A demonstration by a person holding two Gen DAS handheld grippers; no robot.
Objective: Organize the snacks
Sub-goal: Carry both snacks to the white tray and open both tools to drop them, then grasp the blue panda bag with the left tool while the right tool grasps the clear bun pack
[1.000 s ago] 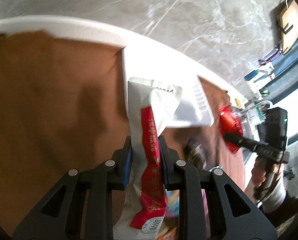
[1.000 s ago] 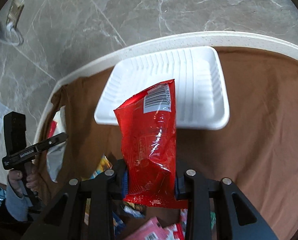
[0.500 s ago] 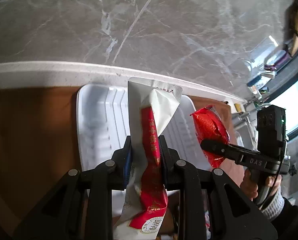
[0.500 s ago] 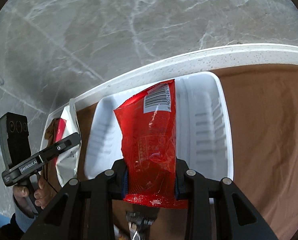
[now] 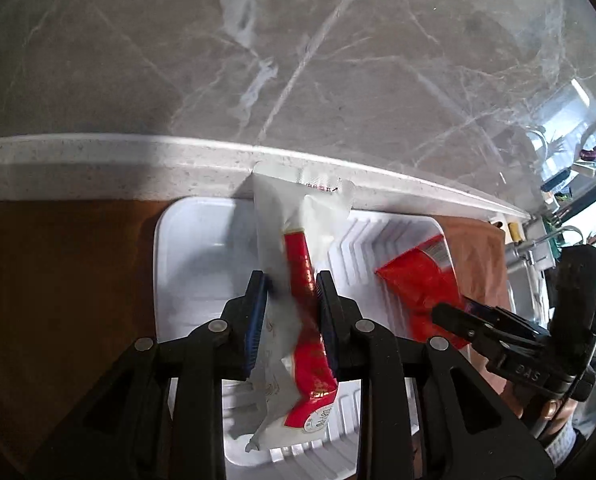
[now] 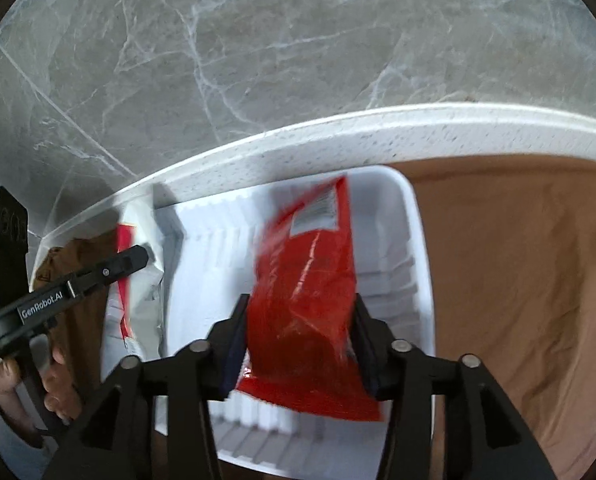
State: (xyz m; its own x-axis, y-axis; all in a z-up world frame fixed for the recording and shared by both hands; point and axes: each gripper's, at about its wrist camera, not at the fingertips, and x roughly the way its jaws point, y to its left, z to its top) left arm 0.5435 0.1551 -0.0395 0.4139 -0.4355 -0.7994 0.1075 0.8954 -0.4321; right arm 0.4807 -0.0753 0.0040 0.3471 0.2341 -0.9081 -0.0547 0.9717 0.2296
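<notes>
A white ribbed tray point(image 5: 193, 264) lies on a brown cloth near the table's far edge. My left gripper point(image 5: 289, 280) is shut on a white packet with a red stripe point(image 5: 298, 232) and holds it upright over the tray's middle. My right gripper point(image 6: 300, 304) hangs over the tray's point(image 6: 402, 240) right half. Its jaws are opening, and a red foil bag point(image 6: 306, 280) sits blurred and tilted between them, slipping loose. In the left wrist view the red bag point(image 5: 418, 280) rests in the tray's right end. The right wrist view shows the left gripper point(image 6: 137, 256) with the white packet point(image 6: 145, 280) at the tray's left.
The brown cloth point(image 6: 518, 280) covers the table on both sides of the tray. The table's white speckled rim point(image 5: 97, 160) runs just beyond the tray, with grey marble floor point(image 5: 298, 60) past it. A hand point(image 6: 53, 392) grips the left gripper's handle. Clutter point(image 5: 570, 176) stands far right.
Both grippers came in over the tray and lower. The right jaws have widened and the red bag has tilted and blurred. The left gripper still clamps the white packet.
</notes>
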